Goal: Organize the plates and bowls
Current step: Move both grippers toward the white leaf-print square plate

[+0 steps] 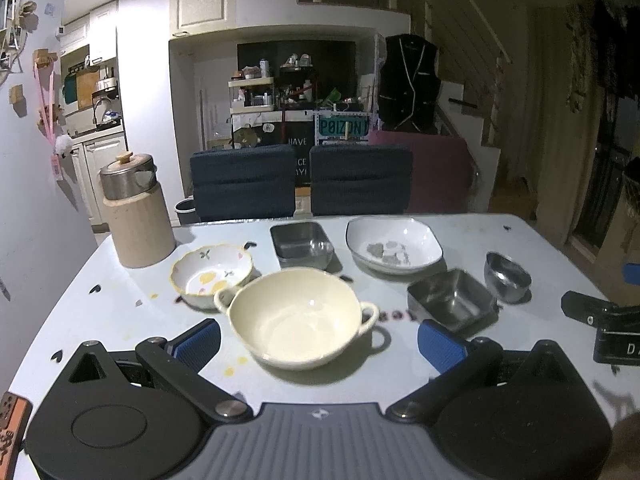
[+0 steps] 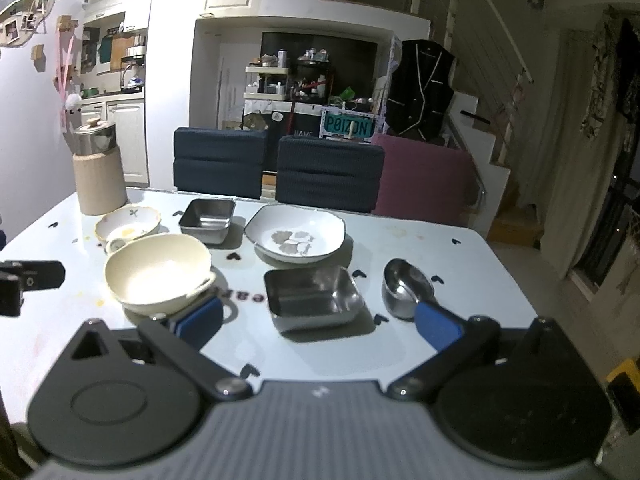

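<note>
While both grippers, left gripper [image 1: 318,338] and right gripper [image 2: 318,320], gape wide and hold nothing, six dishes sit on the table [image 1: 520,240]: two ceramic bowls [image 1: 298,318] toward its left edge, one white plate [image 1: 394,245], two square steel trays [image 1: 452,300], and seemingly one small steel bowl [image 1: 507,277] toward its right edge.

Other claw [image 1: 600,320] cut off at frame edge; cream bowl's [image 2: 158,274] near handle behind blue pad [image 2: 200,320].
</note>
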A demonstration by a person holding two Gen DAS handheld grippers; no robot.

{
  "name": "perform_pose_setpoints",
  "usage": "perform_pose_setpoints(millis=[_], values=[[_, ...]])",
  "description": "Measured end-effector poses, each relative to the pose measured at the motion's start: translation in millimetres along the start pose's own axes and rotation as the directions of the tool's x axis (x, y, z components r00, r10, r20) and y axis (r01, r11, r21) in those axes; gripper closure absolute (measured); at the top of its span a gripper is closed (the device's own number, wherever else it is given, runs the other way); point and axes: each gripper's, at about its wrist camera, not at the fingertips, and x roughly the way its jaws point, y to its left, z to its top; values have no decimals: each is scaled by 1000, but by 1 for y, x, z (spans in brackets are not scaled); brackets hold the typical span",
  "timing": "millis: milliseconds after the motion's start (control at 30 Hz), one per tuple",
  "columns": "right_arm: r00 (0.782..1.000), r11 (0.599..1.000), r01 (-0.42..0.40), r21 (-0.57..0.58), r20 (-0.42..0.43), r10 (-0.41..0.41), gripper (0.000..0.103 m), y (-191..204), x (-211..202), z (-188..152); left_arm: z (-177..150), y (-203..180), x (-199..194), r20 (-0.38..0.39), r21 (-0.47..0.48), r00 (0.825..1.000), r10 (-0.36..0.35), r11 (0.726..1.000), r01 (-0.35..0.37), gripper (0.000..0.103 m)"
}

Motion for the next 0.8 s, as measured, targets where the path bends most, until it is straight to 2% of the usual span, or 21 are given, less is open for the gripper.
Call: perform_pose_setpoints(millis=[133,367,800], values=[[1000,1000,20,10,23,-21,0,-6,15,14,16,1,15,18,5,1000,16,1000,-17,0],[998,999,37,-3,42,-37,0,-12,49,35,41,-1,45,30,33,1000,4,999,-5,0],[1000,998,12,65,14,-13,0,-24,119,66,69,-9,105,22,43,999,-26,999,25,0]])
